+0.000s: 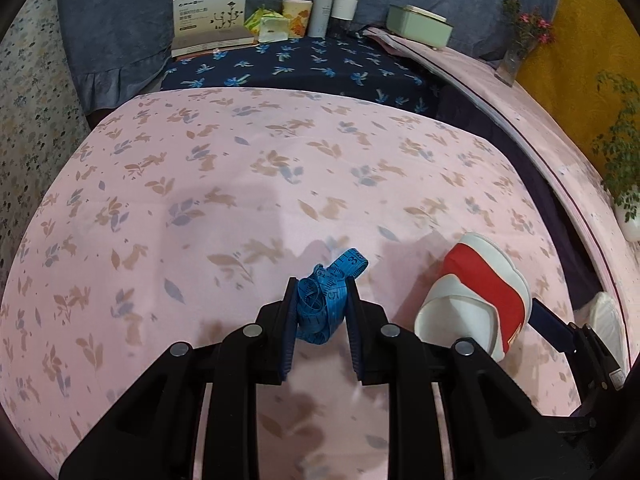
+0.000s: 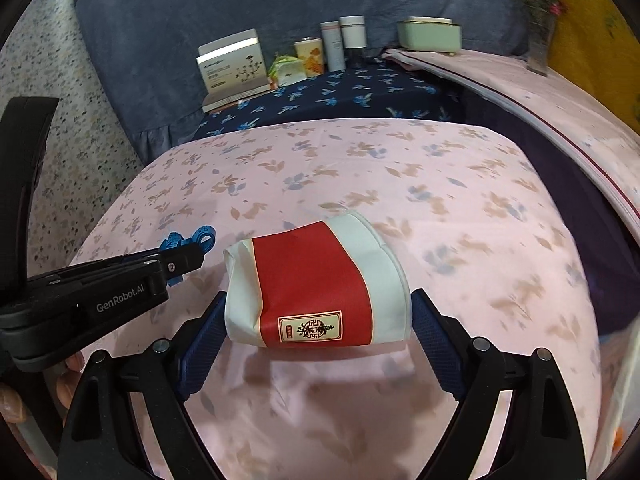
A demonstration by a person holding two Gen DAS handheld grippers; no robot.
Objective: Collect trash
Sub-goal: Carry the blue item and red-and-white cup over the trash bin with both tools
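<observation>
A bunched blue measuring tape [image 1: 320, 312] is pinched between the pads of my left gripper [image 1: 322, 282], held just above the pink leaf-print cloth [image 1: 240, 184]. In the right wrist view that gripper [image 2: 188, 256] comes in from the left with the tape [image 2: 176, 240] at its tip. A crumpled red and white paper cup [image 2: 316, 276] lies sideways between the blue pads of my right gripper [image 2: 319, 294], which press on its two ends; its shadow falls on the cloth below. The left wrist view has the cup [image 1: 476, 292] at lower right.
At the back, on a navy floral cloth [image 1: 312, 68], stand a white box [image 1: 208, 16], a tissue pack [image 1: 272, 26], several canisters [image 1: 332, 8] and a pale green container [image 1: 420, 24]. A vase of flowers [image 1: 516, 52] and a leafy plant [image 1: 620, 148] sit on the right.
</observation>
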